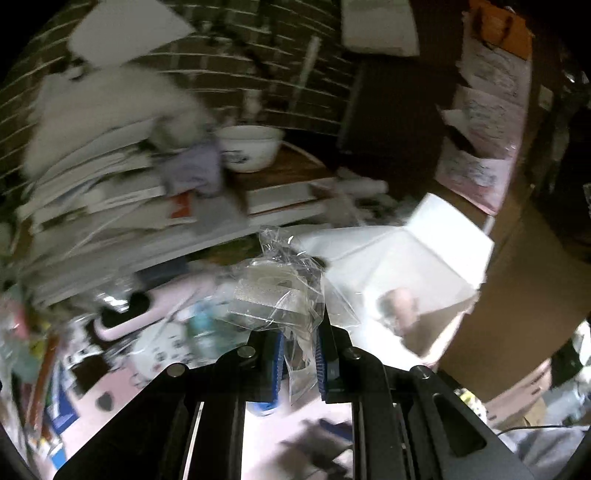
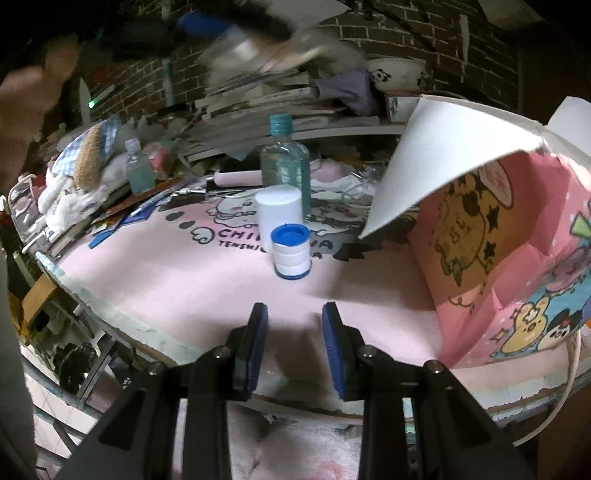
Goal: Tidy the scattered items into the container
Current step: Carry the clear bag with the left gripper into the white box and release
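A crumpled clear plastic packet (image 1: 280, 291), with what looks like a pale folded insert inside, hangs in the air above the desk, pinched between the blue pads of the left gripper (image 1: 300, 349), whose jaws are closed tight on its lower edge. Just beyond it, to the right, stands the container: a pink cartoon-printed box (image 2: 509, 258) with white flaps raised, open toward the desk. On the pink printed desk mat (image 2: 192, 273) a white tape roll with a blue core (image 2: 291, 251) stands on end, touching a white cylindrical tub (image 2: 279, 210) behind it; a clear bottle with a teal cap (image 2: 284, 162) rises further back. Stacked books (image 2: 266, 99), a bowl (image 1: 251, 147) and a dark brick wall (image 2: 406, 33) close the scene. The right gripper (image 2: 295, 343) hovers low over the mat's near edge, jaws a narrow gap apart, holding nothing.
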A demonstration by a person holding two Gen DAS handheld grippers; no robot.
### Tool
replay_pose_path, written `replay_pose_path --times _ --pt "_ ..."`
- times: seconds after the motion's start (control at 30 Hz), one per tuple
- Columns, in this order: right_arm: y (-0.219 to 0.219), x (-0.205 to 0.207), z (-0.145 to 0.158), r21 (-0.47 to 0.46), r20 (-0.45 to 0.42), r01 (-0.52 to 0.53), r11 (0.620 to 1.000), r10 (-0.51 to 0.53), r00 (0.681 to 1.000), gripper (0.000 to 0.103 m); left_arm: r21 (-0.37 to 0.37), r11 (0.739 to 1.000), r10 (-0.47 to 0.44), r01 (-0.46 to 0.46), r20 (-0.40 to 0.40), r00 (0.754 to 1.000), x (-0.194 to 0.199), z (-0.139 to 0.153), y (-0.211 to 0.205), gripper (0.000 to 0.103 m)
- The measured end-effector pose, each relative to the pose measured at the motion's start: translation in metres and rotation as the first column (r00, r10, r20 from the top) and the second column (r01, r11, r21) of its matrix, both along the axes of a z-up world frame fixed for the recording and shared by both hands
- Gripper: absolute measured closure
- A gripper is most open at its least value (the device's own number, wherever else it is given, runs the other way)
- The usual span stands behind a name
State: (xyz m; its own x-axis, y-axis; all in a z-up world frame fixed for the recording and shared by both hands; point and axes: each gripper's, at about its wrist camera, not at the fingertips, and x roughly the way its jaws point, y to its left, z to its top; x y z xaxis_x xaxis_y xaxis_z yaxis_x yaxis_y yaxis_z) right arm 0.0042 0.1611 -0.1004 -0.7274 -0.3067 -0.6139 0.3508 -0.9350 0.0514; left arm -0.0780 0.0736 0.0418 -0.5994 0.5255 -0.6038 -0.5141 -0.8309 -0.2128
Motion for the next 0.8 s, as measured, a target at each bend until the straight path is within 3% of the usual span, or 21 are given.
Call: replay_pose_path --times 0.2,0.33,0.8 --pt "0.003 0.0 -0.002 -0.007 0.008 -0.002 1.0 0.002 1.0 0.075 0.007 0.989 -0.151 0.151 0.069 0.986 -0.012 0.001 0.056 0.094" --pt "0.002 0.001 -0.004 -0.006 0.008 -0.01 1.0 0.01 1.0 0.075 -0.036 0.98 -0.19 0.197 0.141 0.971 -0.026 -0.01 0.091 0.094" --pt "0.008 -0.005 -0.004 -0.034 0.021 0.014 0.999 -0.014 1.0 0.075 -0.196 0.946 -0.195 0.257 0.29 0.937 -0.048 -0.039 0.146 0.09"
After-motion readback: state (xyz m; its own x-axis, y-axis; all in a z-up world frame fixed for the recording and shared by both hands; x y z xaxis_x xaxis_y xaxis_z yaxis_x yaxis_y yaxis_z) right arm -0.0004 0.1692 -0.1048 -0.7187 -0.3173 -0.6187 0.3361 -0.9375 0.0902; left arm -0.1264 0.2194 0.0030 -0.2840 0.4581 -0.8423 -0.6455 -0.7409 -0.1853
